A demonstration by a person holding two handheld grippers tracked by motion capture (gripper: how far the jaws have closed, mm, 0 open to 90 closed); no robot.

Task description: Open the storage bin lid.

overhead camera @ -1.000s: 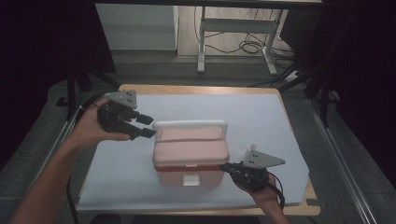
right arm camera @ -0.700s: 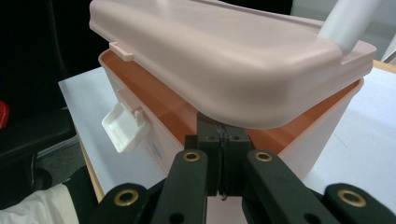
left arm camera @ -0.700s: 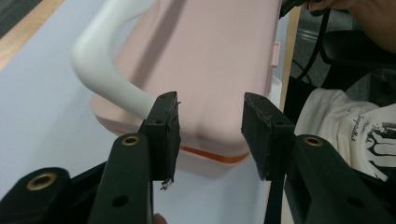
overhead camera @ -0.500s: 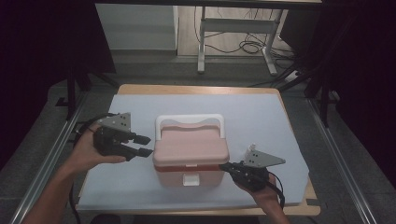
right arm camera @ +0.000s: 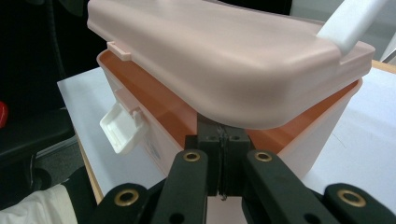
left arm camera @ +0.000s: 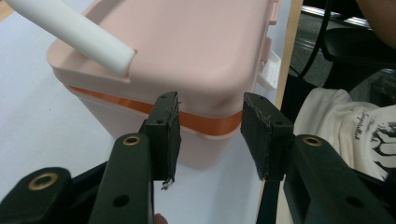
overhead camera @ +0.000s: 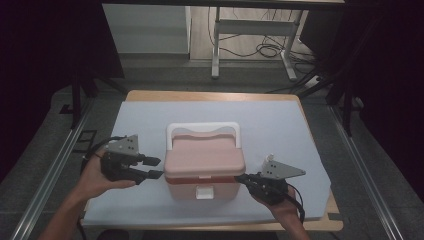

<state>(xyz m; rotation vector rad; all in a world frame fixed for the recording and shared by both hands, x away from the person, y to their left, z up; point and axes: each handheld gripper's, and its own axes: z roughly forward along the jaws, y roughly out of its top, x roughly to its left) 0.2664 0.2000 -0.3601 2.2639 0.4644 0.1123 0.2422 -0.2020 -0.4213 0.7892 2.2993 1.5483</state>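
White cloth (overhead camera: 150,120) covers the table; the pink box (overhead camera: 204,165) sits at its centre. At its 9 o'clock, my left gripper (overhead camera: 156,167) has been narrowing, nothing pinched. At 3 o'clock, my right gripper (overhead camera: 240,177), closed, props the lid (right arm camera: 224,56) ajar.

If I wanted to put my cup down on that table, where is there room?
The white mat is bare behind the pink box, toward the far edge, and at its back left and right corners. It is crowded beside the box: the left hand-held gripper and right hand-held gripper flank it. The front strip is narrow.
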